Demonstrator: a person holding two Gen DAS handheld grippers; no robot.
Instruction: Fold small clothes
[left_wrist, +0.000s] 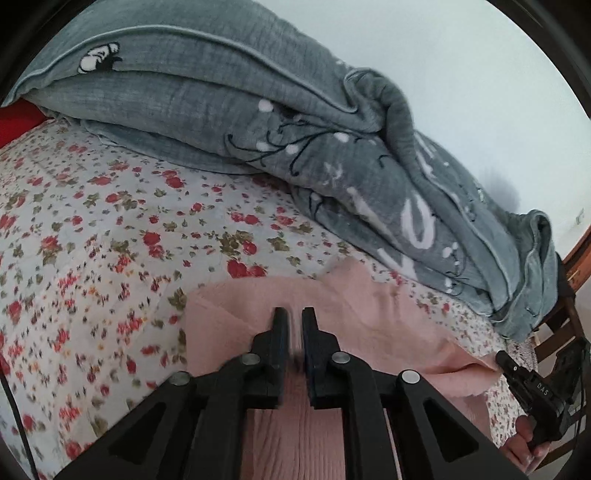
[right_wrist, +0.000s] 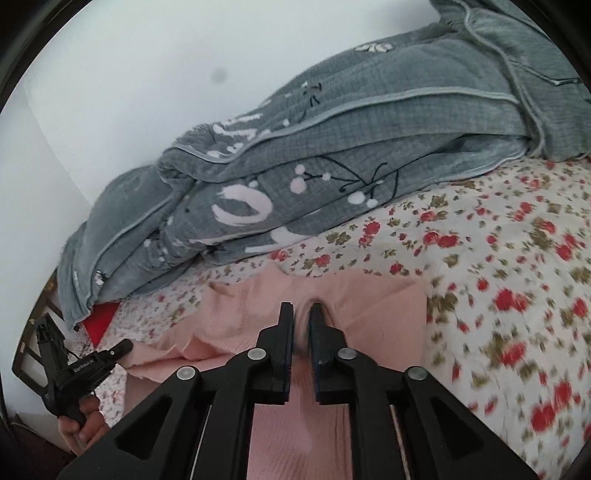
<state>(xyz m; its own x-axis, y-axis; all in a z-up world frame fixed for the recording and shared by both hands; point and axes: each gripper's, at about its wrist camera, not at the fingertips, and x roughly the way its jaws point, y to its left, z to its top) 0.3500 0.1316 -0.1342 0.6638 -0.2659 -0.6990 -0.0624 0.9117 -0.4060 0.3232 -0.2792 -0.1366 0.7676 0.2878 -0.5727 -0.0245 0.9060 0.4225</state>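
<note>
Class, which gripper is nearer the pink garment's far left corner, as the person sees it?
Left. The left gripper is over the pink garment, just right of that corner; the right gripper is at the garment's opposite, right edge.

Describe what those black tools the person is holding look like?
Each hand-held gripper is matte black plastic. The left one and the right one each have two flat, narrow fingers on angular arms with triangular cut-outs and round silver pivot pins. Small white lettering marks the side of each body. A thin black cable trails by the left one. No sleeves show.
</note>
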